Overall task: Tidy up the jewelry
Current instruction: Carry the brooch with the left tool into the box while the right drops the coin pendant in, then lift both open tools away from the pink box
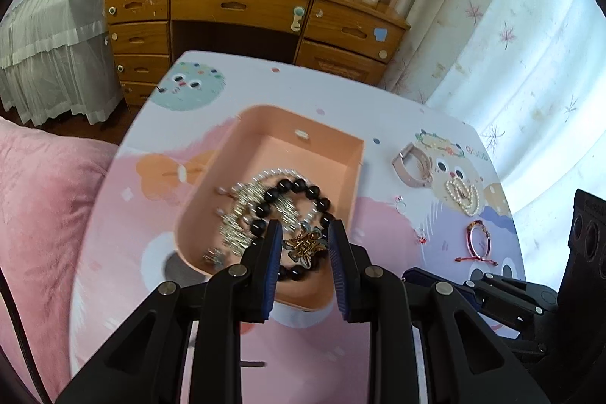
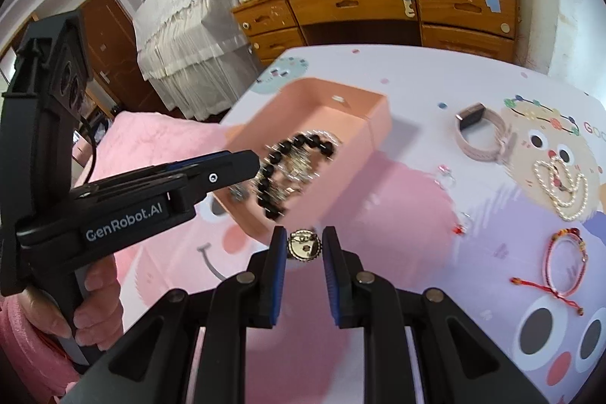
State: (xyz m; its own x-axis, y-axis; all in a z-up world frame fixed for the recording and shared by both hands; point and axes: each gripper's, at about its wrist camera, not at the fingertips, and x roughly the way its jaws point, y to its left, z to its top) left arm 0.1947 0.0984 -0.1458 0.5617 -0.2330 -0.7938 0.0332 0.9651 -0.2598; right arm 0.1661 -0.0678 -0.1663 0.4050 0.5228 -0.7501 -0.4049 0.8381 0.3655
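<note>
A peach box (image 1: 352, 177) on the table holds a black bead bracelet (image 1: 299, 188), a pearl strand and silver pieces. My left gripper (image 1: 305, 233) hangs over the box's near end, shut on a gold knot brooch (image 1: 305, 247) that spans both pads. In the right wrist view the left gripper (image 2: 257, 159) reaches in from the left, over the box (image 2: 375, 124). My right gripper (image 2: 304, 241) is just in front of the box, shut on a round gold brooch (image 2: 304, 248). A hand (image 2: 96, 294) grips the left tool's handle.
To the right of the box the cartoon tablecloth (image 2: 416, 290) carries a pink watch band (image 2: 481, 135), a pearl bracelet (image 2: 564, 188), a pink bangle with a red cord (image 2: 564, 264) and small rings (image 2: 447, 173). Pink bedding (image 1: 45, 199) lies left; a wooden desk (image 1: 242, 6) stands beyond.
</note>
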